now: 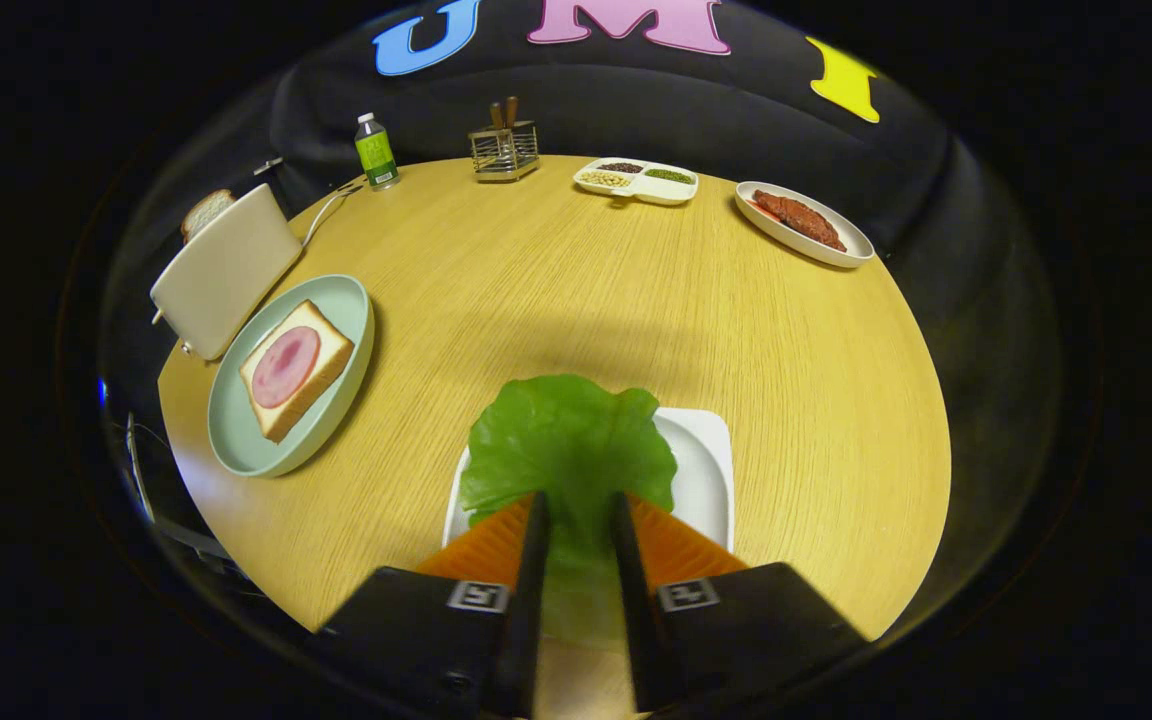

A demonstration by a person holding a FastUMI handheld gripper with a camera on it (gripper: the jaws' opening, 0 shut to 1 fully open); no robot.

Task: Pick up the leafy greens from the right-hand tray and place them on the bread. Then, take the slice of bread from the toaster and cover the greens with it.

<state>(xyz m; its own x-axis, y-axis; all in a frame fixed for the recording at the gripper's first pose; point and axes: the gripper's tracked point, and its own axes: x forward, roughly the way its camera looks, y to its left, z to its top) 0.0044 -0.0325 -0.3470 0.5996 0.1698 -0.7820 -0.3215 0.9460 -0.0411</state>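
Gripper view records the lettuce leaf [568, 450] lying across the white square tray [706, 480], its stem end running back between the 2 fingers of the gripper [579, 515], which stand narrowly apart on either side of it; whether they press on it cannot be told. Left of the tray, well apart, a pale green plate [236, 440] carries 1 bread slice [294, 368] topped with a pink ham round [286, 365], and just beyond it the toaster [226, 268] holds a second slice [206, 210]. Across the round wooden table [556, 280] stand a green-labelled bottle [375, 152], a wire utensil caddy [504, 150], a divided dish [636, 181] and an oval plate of meat [802, 222].
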